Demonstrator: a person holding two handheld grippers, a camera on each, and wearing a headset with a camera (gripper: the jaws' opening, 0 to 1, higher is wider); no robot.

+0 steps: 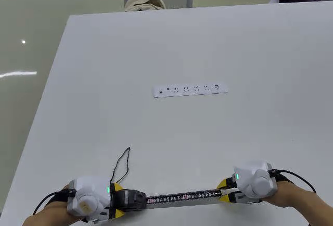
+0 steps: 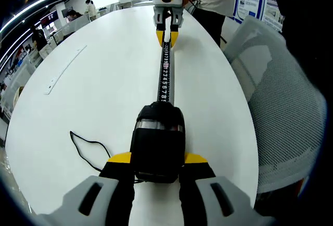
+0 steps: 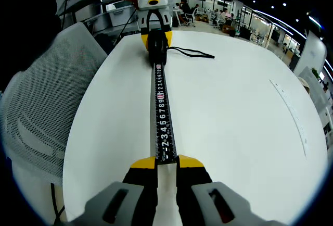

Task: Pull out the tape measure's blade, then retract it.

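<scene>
The black tape measure case (image 2: 157, 142) sits between the yellow-tipped jaws of my left gripper (image 2: 156, 159), which is shut on it; in the head view the case (image 1: 131, 199) lies near the table's front edge. Its numbered blade (image 1: 182, 197) (image 2: 164, 70) (image 3: 161, 116) stretches right, flat over the table, to my right gripper (image 1: 225, 190) (image 3: 166, 162), shut on the blade's end. The case's thin black wrist strap (image 1: 122, 166) (image 2: 88, 147) (image 3: 191, 53) trails across the table. In each gripper view the other gripper (image 2: 167, 34) (image 3: 154, 41) faces back along the blade.
A white power strip (image 1: 190, 89) (image 3: 289, 114) lies mid-table, well beyond the blade. The white table (image 1: 208, 44) extends far ahead; its left edge drops to a glossy floor. A mesh chair (image 2: 281, 96) (image 3: 47, 111) stands at the near side.
</scene>
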